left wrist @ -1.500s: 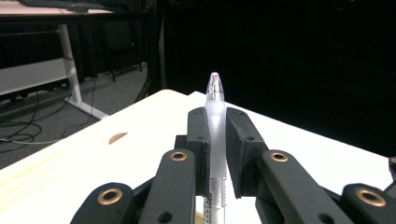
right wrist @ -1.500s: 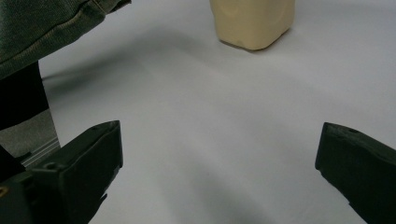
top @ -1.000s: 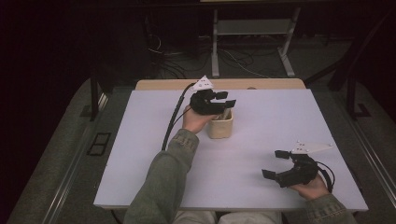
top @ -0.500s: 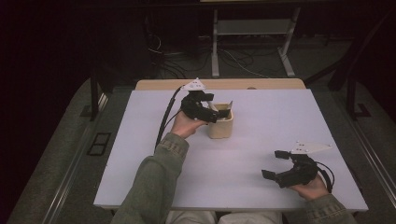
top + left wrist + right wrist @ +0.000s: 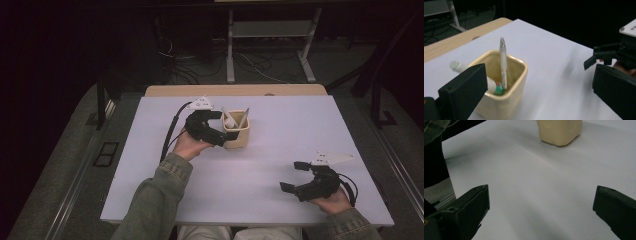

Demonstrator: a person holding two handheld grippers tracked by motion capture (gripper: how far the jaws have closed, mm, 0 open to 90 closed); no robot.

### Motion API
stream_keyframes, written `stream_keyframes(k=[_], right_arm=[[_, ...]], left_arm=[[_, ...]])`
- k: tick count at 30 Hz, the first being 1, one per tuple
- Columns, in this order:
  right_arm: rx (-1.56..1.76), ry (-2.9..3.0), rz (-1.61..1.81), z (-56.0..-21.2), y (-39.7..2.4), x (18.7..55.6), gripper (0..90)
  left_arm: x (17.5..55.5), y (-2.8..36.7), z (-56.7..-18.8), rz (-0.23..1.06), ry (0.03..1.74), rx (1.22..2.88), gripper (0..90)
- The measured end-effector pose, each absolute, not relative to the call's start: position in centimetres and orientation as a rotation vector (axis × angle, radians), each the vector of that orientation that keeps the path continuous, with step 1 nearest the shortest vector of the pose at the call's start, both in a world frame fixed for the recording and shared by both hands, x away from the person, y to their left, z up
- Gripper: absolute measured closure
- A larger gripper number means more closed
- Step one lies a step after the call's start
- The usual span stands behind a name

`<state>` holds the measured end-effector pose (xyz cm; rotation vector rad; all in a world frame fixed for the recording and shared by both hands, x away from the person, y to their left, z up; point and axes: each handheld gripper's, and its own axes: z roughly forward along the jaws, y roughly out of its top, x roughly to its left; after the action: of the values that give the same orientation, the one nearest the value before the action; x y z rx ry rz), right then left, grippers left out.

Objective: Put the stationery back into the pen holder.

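my left gripper sits at the cup's 9 o'clock side, jaws spread wide with nothing pinched; they have just been opening. the cream cup stands upright near table centre, holding a white marker leaning to 10 o'clock and a thin white pen nearly upright. my right gripper rests at 4 o'clock, well apart, jaws spread, bare table between them. nothing blocks the cup.

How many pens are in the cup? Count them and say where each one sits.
2. A slim white pen stands nearly upright in the middle of the cream cup. A thicker white marker with a green band leans toward the left gripper's side. Shorter ones may be hidden inside.
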<state>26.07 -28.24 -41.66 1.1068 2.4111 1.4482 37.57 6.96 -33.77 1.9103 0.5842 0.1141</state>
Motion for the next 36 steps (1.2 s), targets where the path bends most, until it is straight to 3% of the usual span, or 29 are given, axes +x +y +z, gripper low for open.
stream_keyframes(k=[36], right_arm=[[1.115, 2.410, 1.436, -41.6, -28.3, 26.1, 0.4]], left_arm=[[31.5, 13.1, -36.8, 0.131, 0.672, 1.908, 0.0]])
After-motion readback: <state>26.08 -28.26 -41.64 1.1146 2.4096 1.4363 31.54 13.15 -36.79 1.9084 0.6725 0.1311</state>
